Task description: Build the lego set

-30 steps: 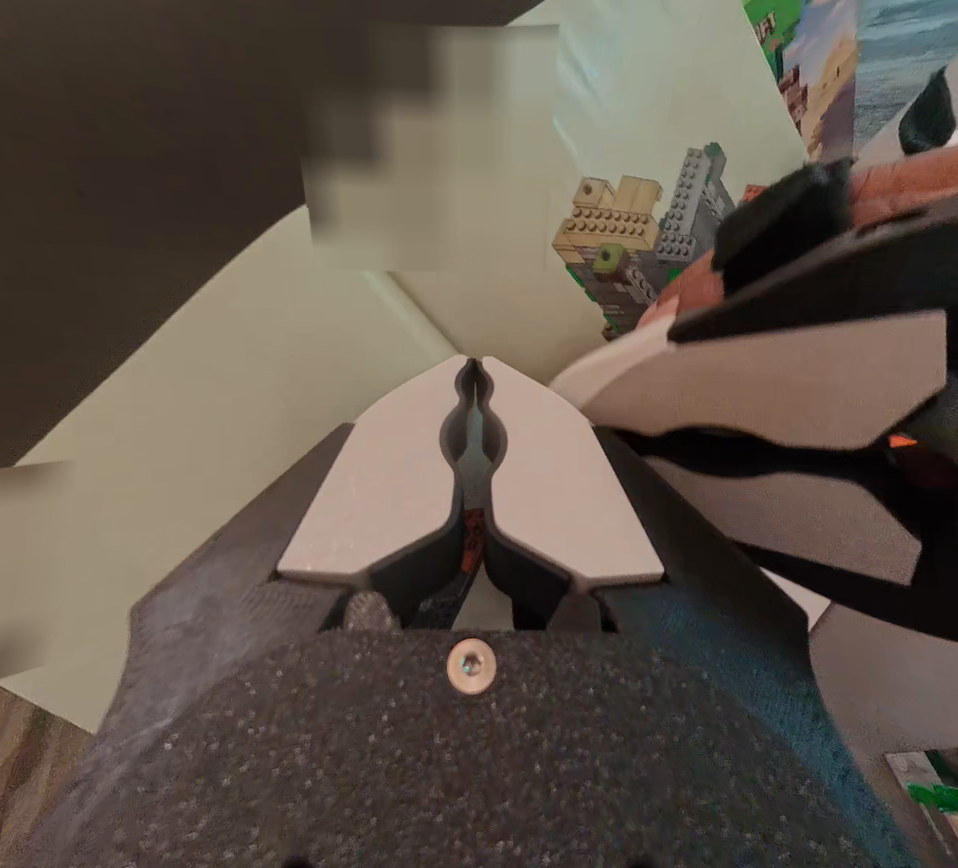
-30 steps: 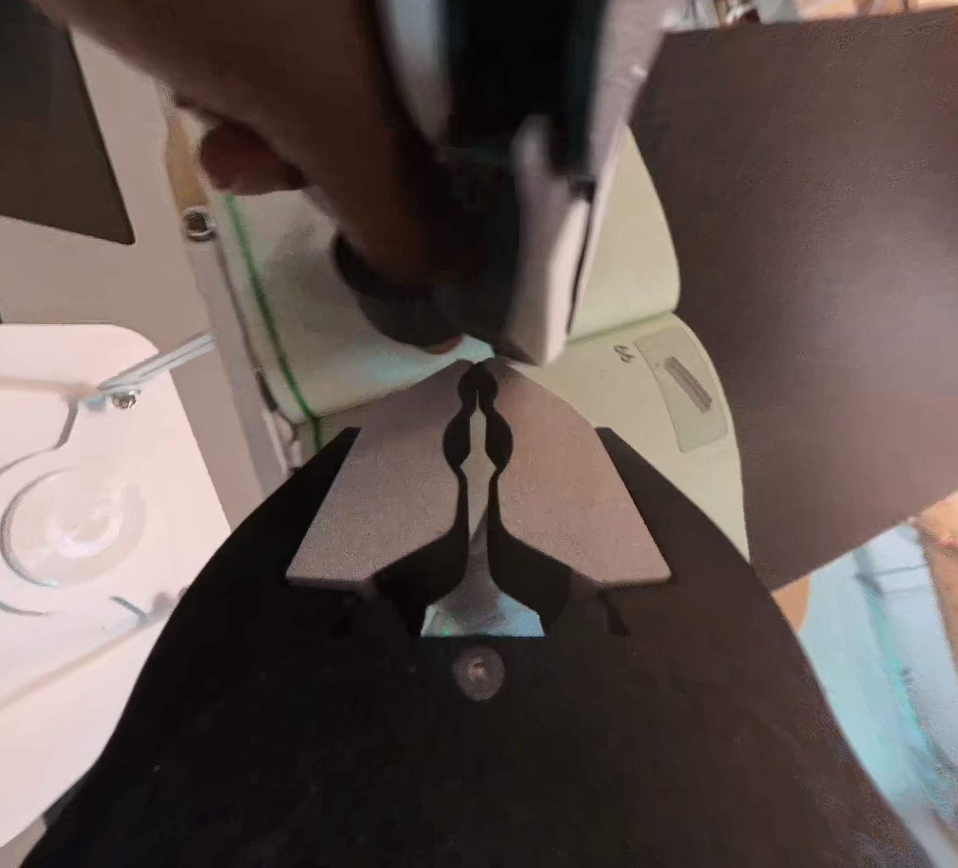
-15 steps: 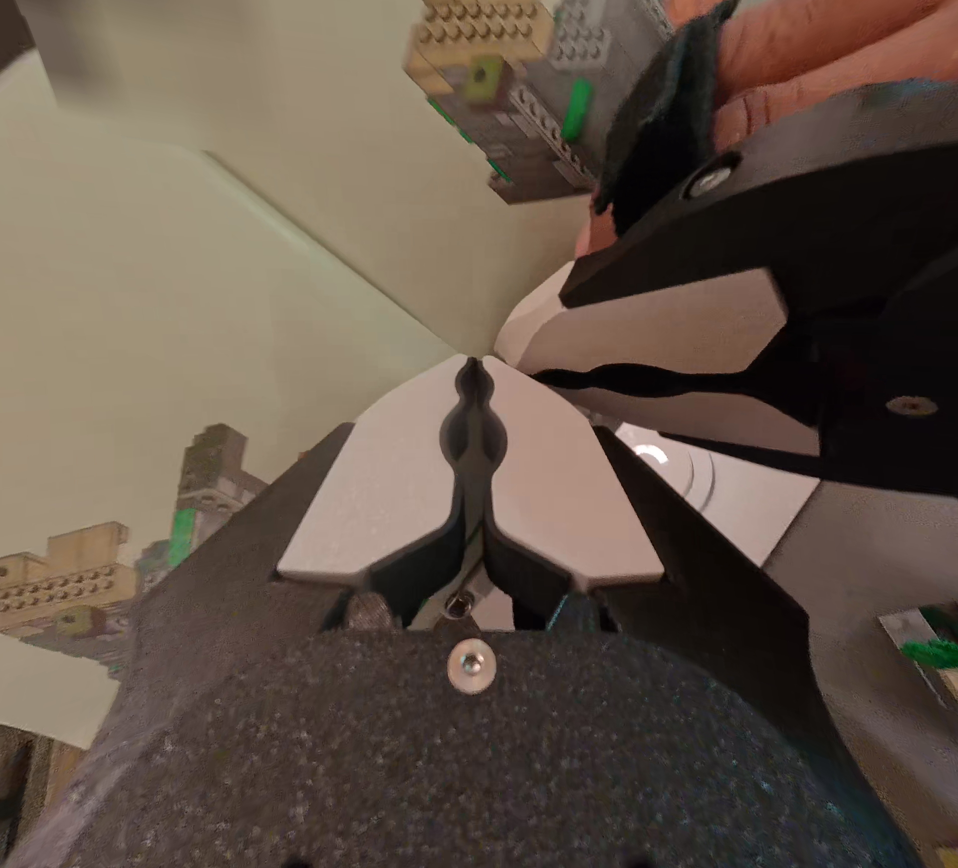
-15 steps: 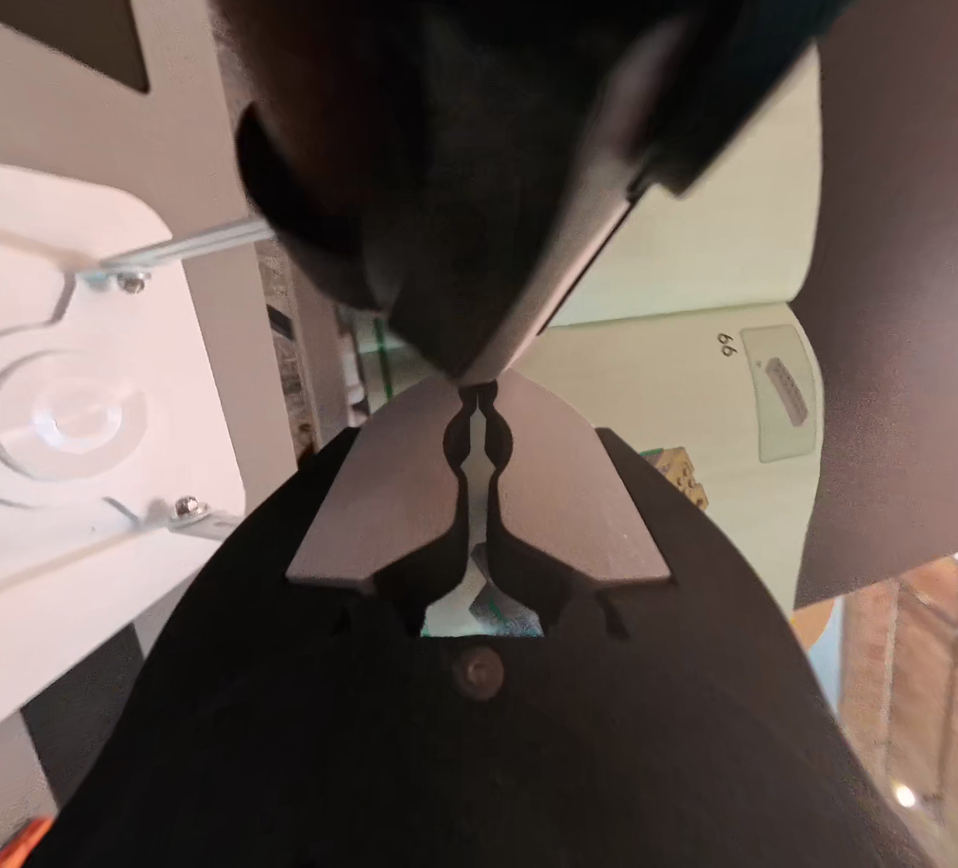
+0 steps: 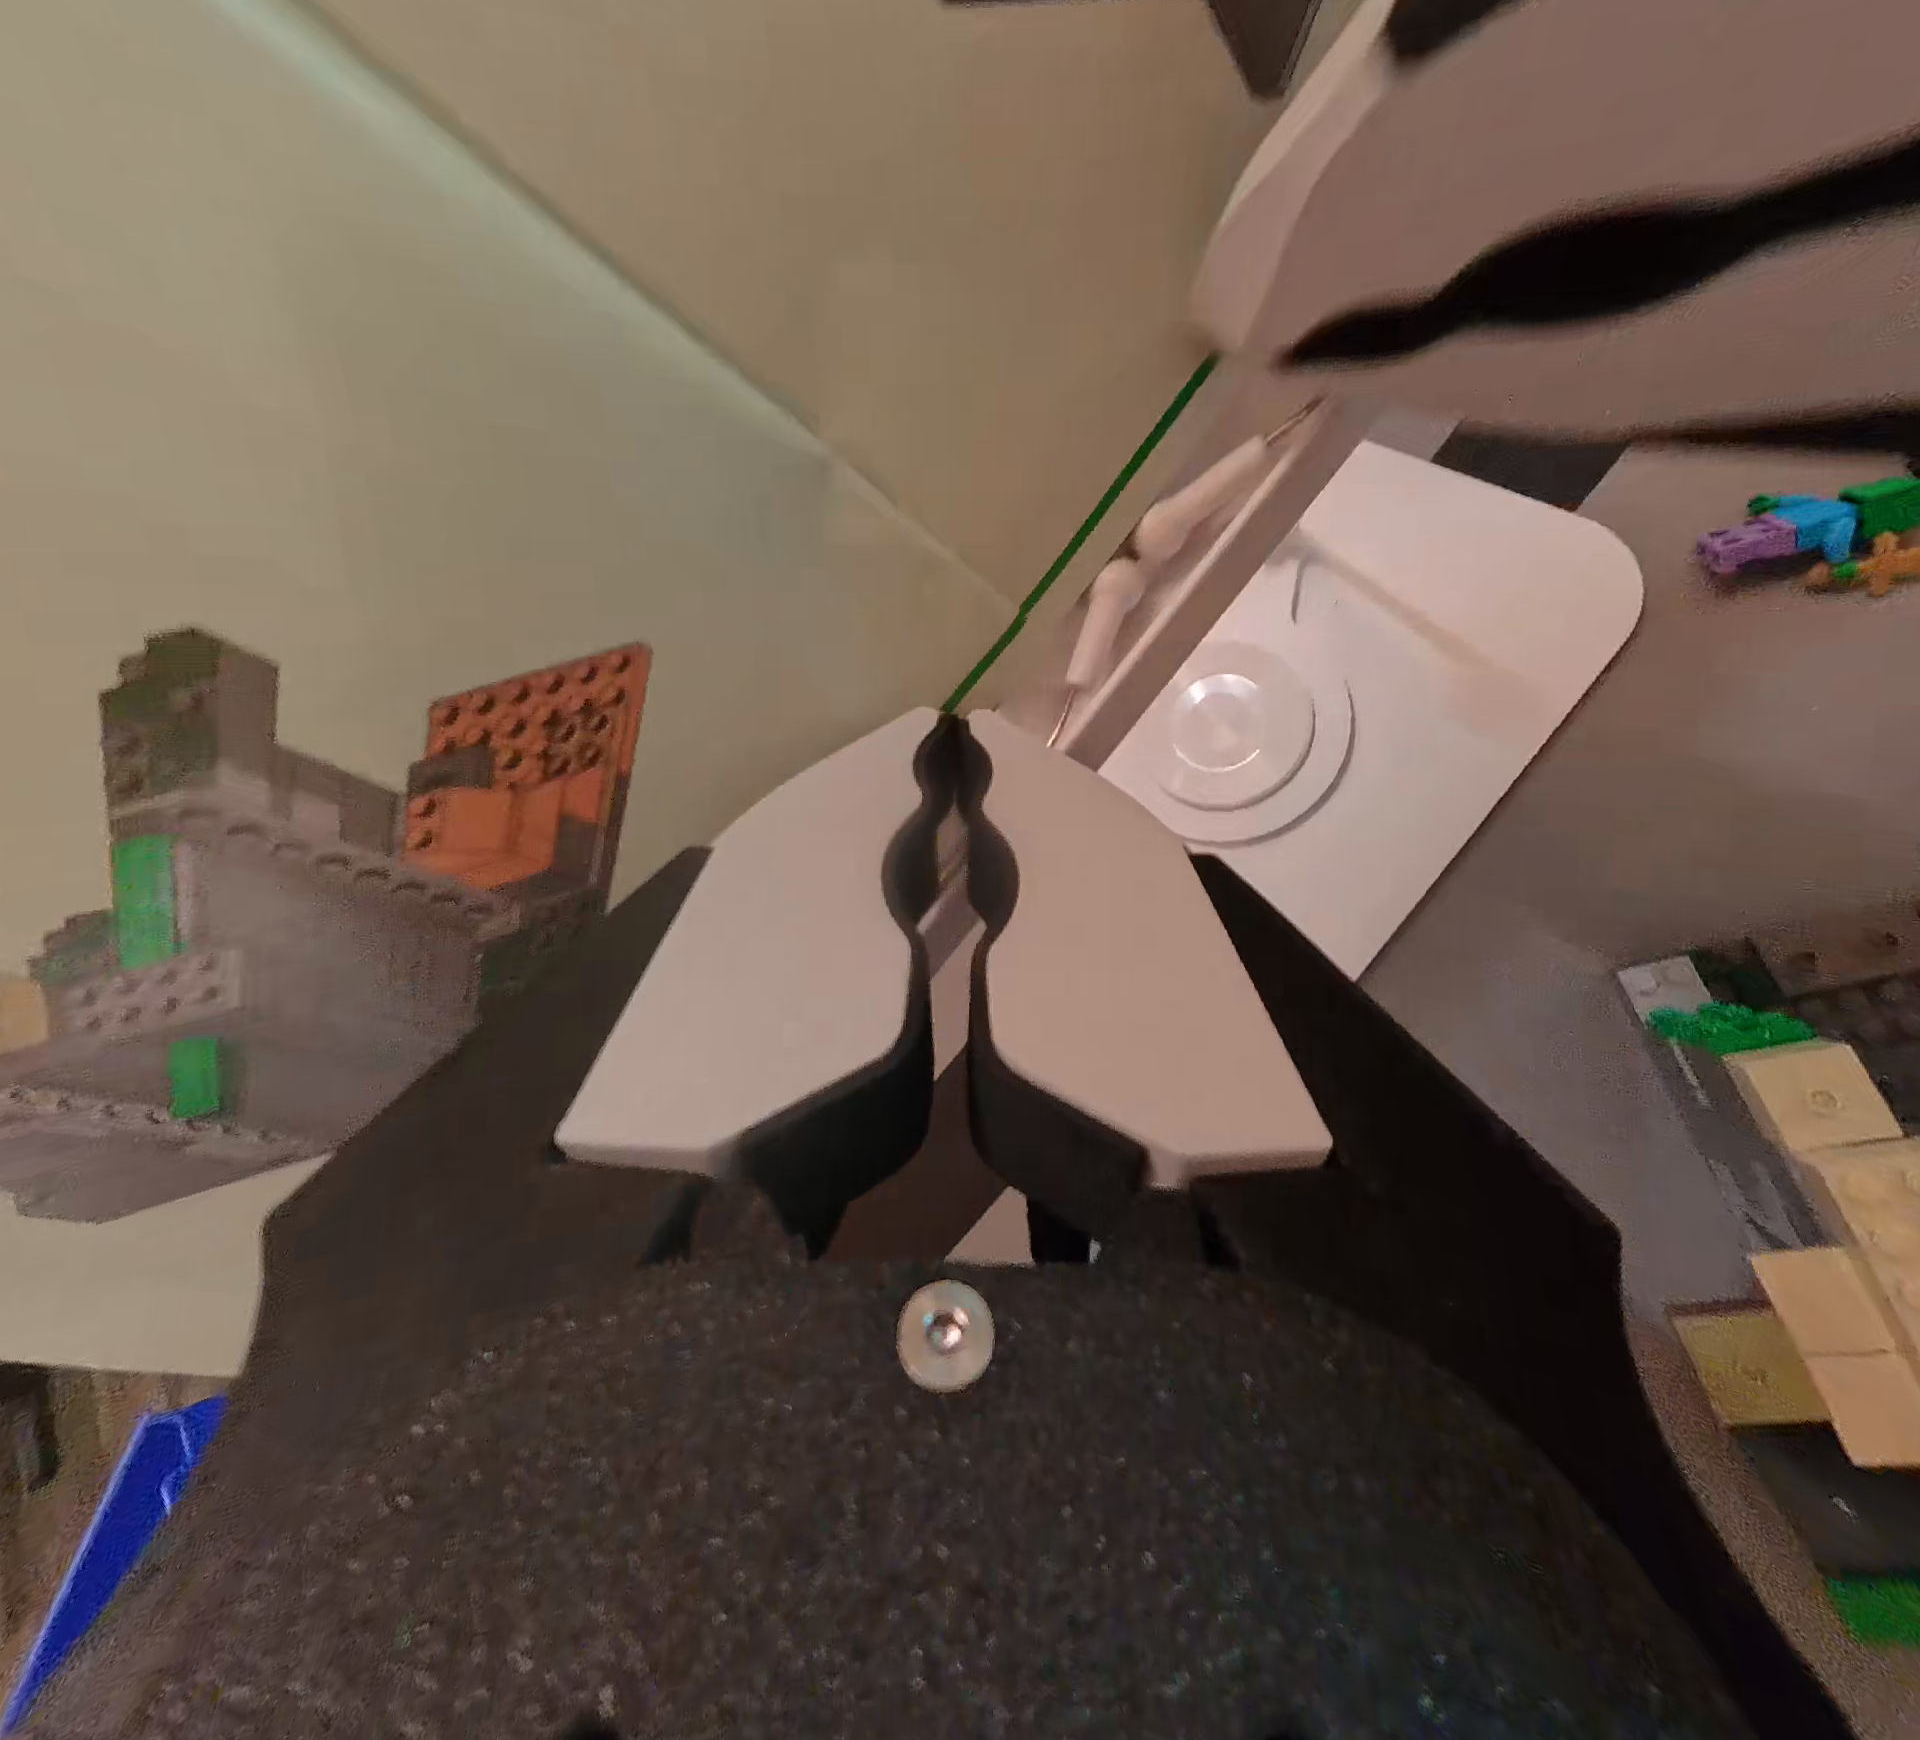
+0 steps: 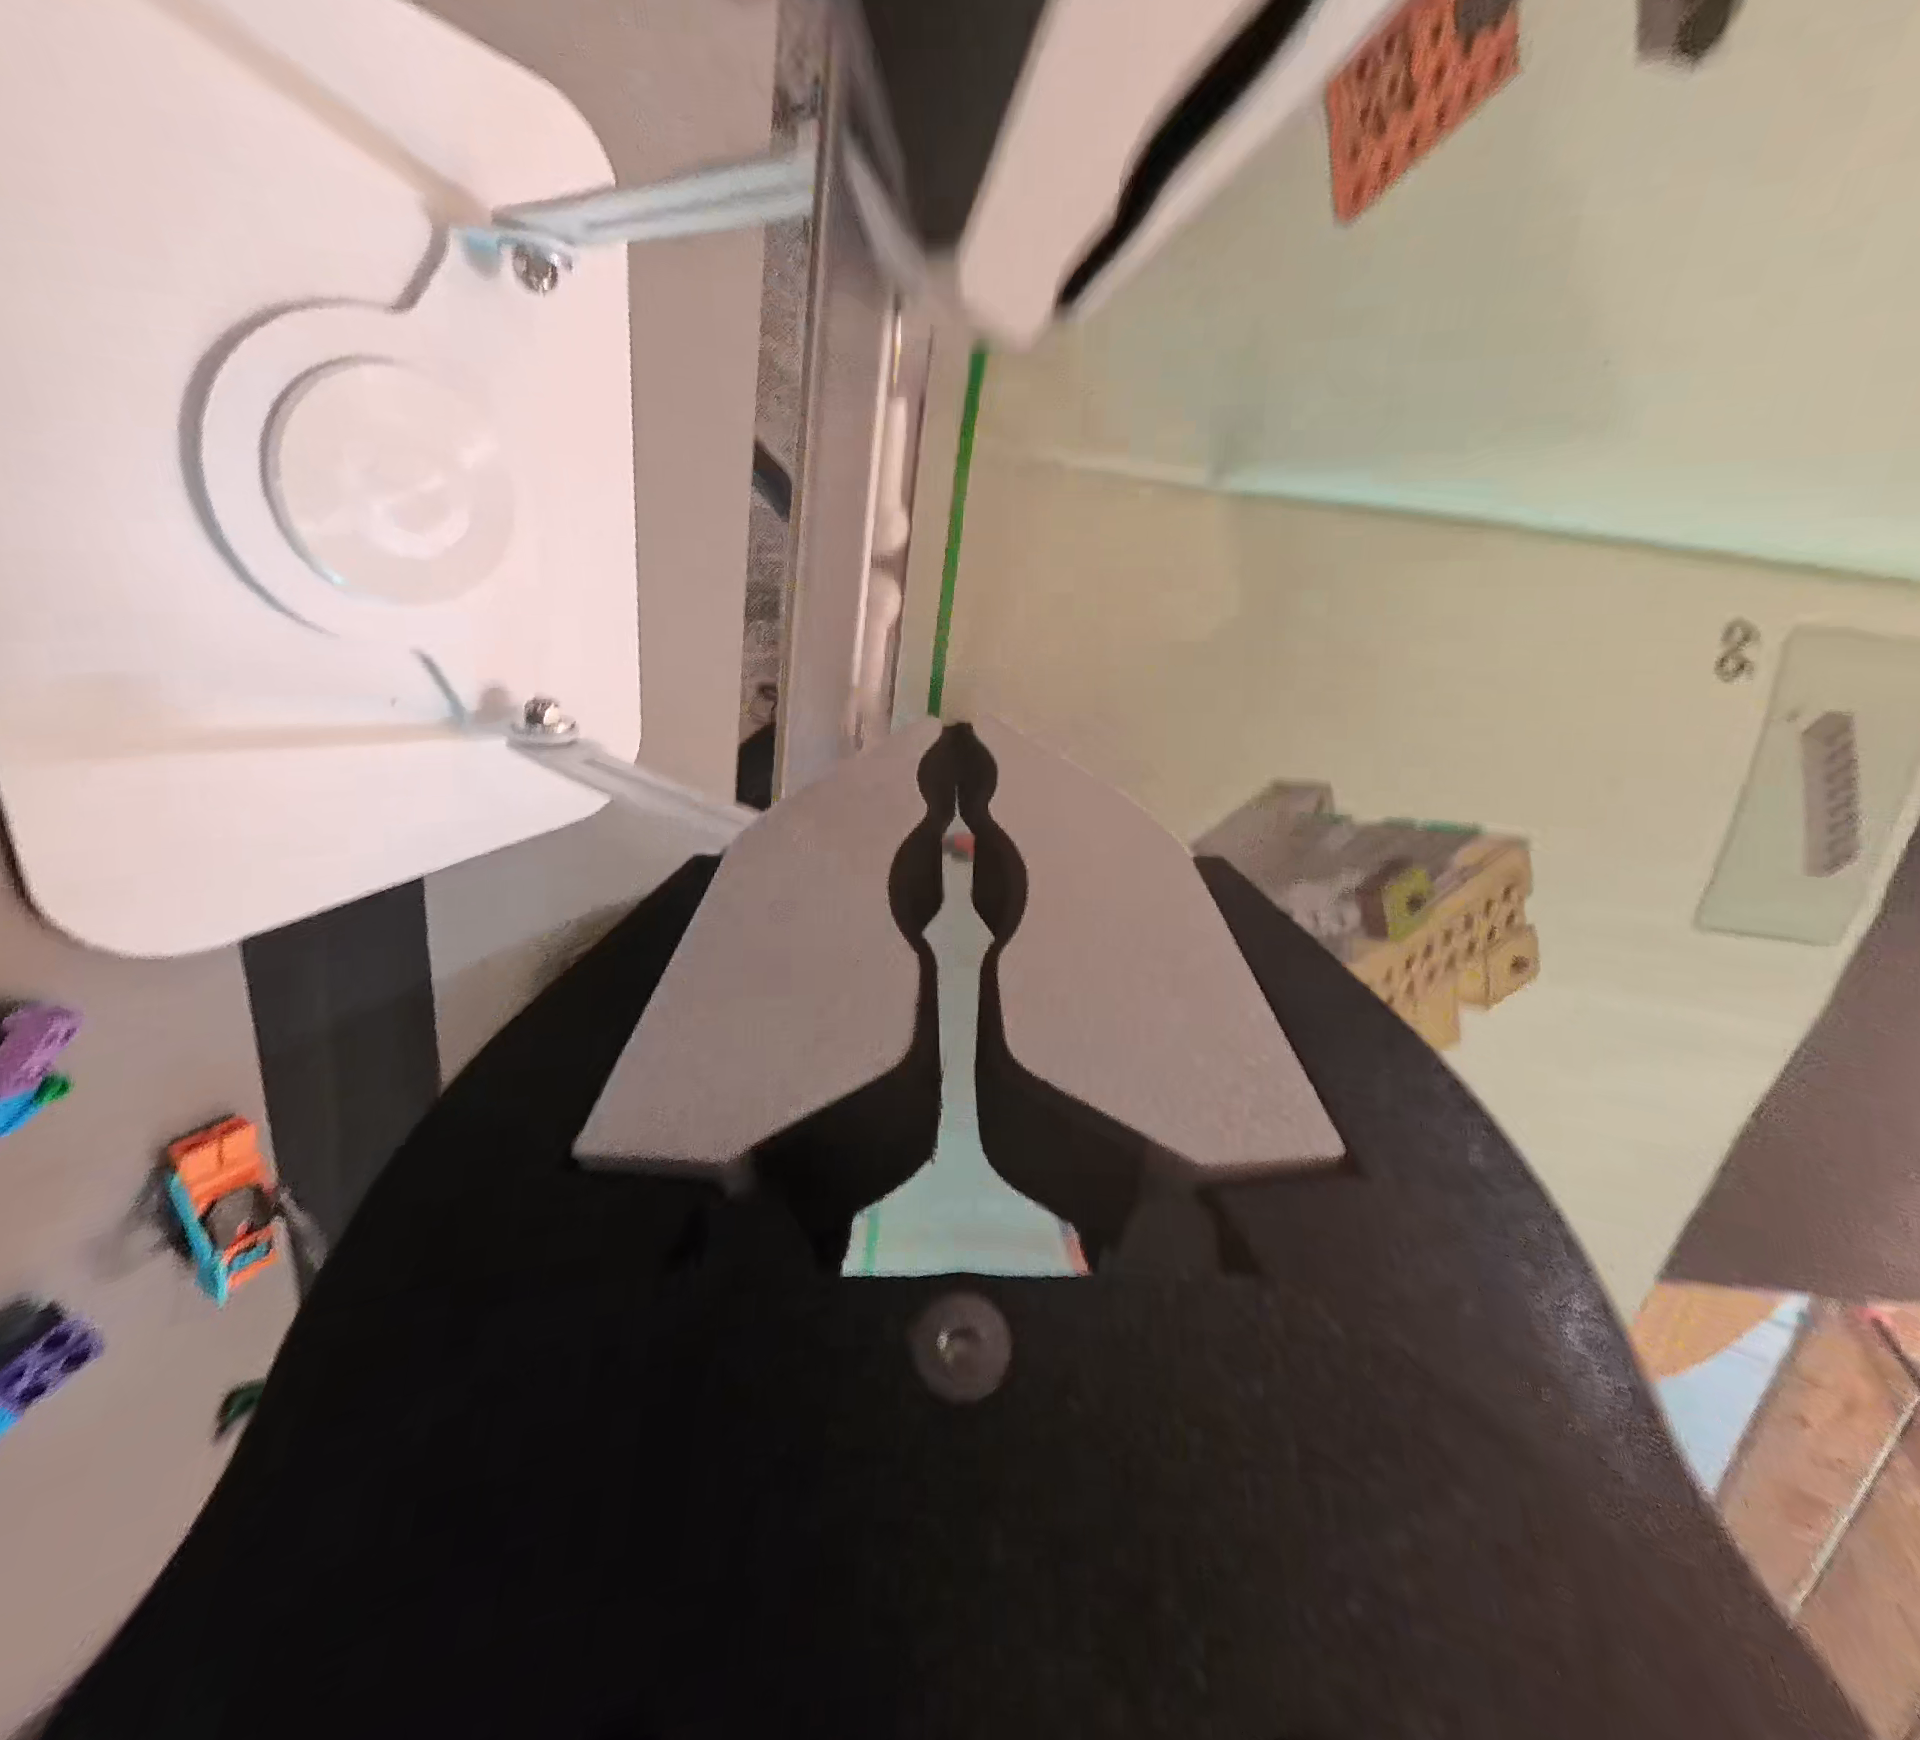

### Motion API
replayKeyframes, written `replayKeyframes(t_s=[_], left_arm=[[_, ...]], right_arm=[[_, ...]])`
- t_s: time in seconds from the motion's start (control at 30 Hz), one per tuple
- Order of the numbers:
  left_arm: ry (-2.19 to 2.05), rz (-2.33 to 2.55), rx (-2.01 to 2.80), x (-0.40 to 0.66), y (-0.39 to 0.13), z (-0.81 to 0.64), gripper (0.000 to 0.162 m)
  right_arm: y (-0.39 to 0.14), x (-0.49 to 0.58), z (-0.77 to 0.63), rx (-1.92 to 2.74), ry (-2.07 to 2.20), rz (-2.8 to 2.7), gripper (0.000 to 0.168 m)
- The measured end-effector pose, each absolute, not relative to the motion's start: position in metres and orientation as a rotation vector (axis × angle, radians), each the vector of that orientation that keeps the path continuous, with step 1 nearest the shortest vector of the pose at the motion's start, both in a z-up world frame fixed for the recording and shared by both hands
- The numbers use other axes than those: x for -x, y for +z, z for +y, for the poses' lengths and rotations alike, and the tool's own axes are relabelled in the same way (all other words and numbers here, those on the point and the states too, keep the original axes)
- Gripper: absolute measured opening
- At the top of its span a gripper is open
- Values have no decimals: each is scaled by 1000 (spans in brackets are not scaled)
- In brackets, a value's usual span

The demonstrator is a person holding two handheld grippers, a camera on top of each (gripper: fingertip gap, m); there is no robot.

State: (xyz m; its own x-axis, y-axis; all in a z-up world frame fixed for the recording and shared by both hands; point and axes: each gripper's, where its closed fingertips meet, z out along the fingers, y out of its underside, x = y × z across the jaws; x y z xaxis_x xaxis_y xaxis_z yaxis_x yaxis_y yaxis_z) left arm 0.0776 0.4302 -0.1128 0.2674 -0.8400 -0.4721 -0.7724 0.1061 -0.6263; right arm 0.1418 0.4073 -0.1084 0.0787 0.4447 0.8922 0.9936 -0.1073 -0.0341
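The open instruction booklet (image 5: 520, 288) has pale green pages with printed pictures of the build. Its green-lined edge runs between both grippers. My left gripper (image 5: 951, 732) is shut, with that edge pinched at its tips. My right gripper (image 6: 956, 734) is shut on the same edge farther along. The right gripper also shows in the left wrist view (image 5: 1247, 340) at the upper right. The left gripper shows in the right wrist view (image 6: 1003, 308) at the top. A partly built lego model (image 5: 1829, 1202) with tan and green plates sits on the grey table at the right.
A white stand base (image 5: 1475, 651) with metal arms (image 6: 644, 210) sits just behind the booklet's edge; it also shows in the right wrist view (image 6: 312, 80). Small lego figures lie on the table (image 5: 1808, 537), with an orange-and-teal piece (image 6: 220, 1212) and purple ones (image 6: 36, 1046). The left gripper's tips are roughly 7 cm from the right gripper's. The orange-and-teal piece (image 6: 220, 1212) lies around 25 cm away from my right fingertips.
Both grippers swung with the booklet down toward the white stand. The dark board left the left view. The right gripper moved away to the upper right; the hand dropped out of view.
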Motion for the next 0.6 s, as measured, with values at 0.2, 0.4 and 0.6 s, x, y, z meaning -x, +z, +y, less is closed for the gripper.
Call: replayKeyframes(t_s=[0.2,0.4,0.6], left_arm=[[-135,1474,1738,-51,-112,444,0],[-136,1430,1779,-20,-116,458,0],[-78,1373,1748,1,-132,465,0]], right_arm=[[-108,-182,390,1761,-857,-1364,0],[-110,-213,375,1792,-835,-1290,0],[-110,-225,368,1776,-866,-1222,0]])
